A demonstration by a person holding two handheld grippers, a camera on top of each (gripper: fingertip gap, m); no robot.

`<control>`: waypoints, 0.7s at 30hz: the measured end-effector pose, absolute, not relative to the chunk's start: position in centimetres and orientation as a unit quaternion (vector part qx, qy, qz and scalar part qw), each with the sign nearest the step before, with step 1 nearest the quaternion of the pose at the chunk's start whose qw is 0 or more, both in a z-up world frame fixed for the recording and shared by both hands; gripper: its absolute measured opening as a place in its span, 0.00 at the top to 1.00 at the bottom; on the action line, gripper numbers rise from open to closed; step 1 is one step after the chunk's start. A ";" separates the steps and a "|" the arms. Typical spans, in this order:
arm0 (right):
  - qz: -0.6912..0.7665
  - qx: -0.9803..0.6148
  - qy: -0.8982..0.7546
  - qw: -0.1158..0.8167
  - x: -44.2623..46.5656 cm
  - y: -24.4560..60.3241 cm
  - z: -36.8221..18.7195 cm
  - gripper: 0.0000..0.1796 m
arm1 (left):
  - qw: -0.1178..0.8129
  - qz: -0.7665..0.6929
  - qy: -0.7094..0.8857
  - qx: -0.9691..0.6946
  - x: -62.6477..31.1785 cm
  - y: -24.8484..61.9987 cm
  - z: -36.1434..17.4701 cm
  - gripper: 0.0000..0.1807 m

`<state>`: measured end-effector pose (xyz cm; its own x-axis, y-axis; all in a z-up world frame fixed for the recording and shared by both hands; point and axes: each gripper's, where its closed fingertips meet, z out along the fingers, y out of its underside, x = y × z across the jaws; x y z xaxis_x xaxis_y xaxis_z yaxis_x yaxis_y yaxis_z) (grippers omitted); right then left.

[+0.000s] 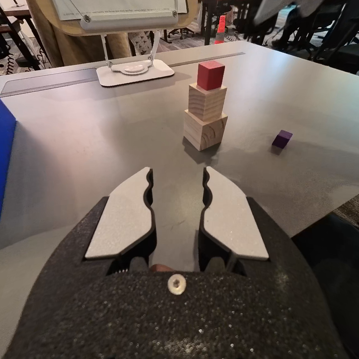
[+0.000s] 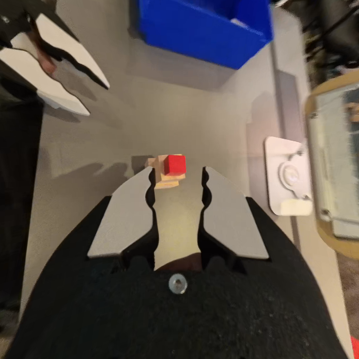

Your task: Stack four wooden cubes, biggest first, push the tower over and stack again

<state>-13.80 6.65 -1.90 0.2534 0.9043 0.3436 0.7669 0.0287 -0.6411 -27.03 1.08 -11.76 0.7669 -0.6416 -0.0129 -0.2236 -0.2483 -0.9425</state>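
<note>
3 cubes stand stacked mid-tabletop (image 1: 77, 136): the red cube (image 1: 210, 77) on the middle pale wooden cube (image 1: 206, 104) on the biggest pale wooden cube (image 1: 204, 131). The purple cube (image 1: 282, 139) sits alone nearer the right edge, well apart. The left hand-held gripper (image 1: 177, 172) hangs empty, jaws parted, near the front edge; the right hand-held gripper (image 2: 177, 171) hovers over the tower, spread and holding nothing.

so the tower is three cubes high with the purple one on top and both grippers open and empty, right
Not quite: the top cube is the red cube. The purple cube lies alone on the table, as the left wrist view shows. The rest holds.
</note>
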 end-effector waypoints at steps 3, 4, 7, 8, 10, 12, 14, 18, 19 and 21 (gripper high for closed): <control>0.015 -0.734 -0.528 0.427 -10.8 4.8 -2.0 0.75 | 0.543 -0.195 0.278 -0.768 -27.2 1.1 -11.8 0.73; -0.008 -0.763 -0.482 0.430 -9.3 4.5 -2.8 0.77 | 0.542 -0.197 0.276 -0.769 -27.2 1.1 -11.8 0.73; -0.004 -0.857 -0.274 0.437 -6.1 3.0 -6.3 0.83 | 0.535 -0.203 0.277 -0.772 -26.9 0.9 -11.9 0.73; 0.049 -0.864 -0.243 0.438 -6.9 1.6 -7.6 0.81 | 0.534 -0.204 0.278 -0.772 -26.8 0.8 -12.0 0.73; 0.063 -0.893 -0.171 0.411 -6.2 -0.5 -10.8 0.78 | 0.532 -0.207 0.282 -0.771 -26.4 0.6 -12.0 0.73; 0.025 -0.905 -0.143 0.400 -5.4 -1.8 -13.4 0.74 | 0.530 -0.210 0.287 -0.770 -26.1 0.3 -12.0 0.73; 0.032 -0.914 -0.125 0.384 -5.8 -2.3 -15.4 0.74 | 0.529 -0.213 0.292 -0.768 -25.7 0.1 -12.0 0.73; 0.004 -0.921 -0.112 0.373 -6.2 -1.9 -17.2 0.74 | 0.525 -0.221 0.301 -0.765 -25.1 -0.3 -12.0 0.73; -0.003 -0.922 -0.112 0.370 -6.2 -1.7 -17.6 0.75 | 0.525 -0.222 0.302 -0.764 -25.0 -0.4 -12.0 0.73; -0.037 -0.925 -0.111 0.362 -5.7 -1.2 -18.3 0.79 | 0.527 -0.224 0.305 -0.761 -24.9 -0.6 -11.8 0.73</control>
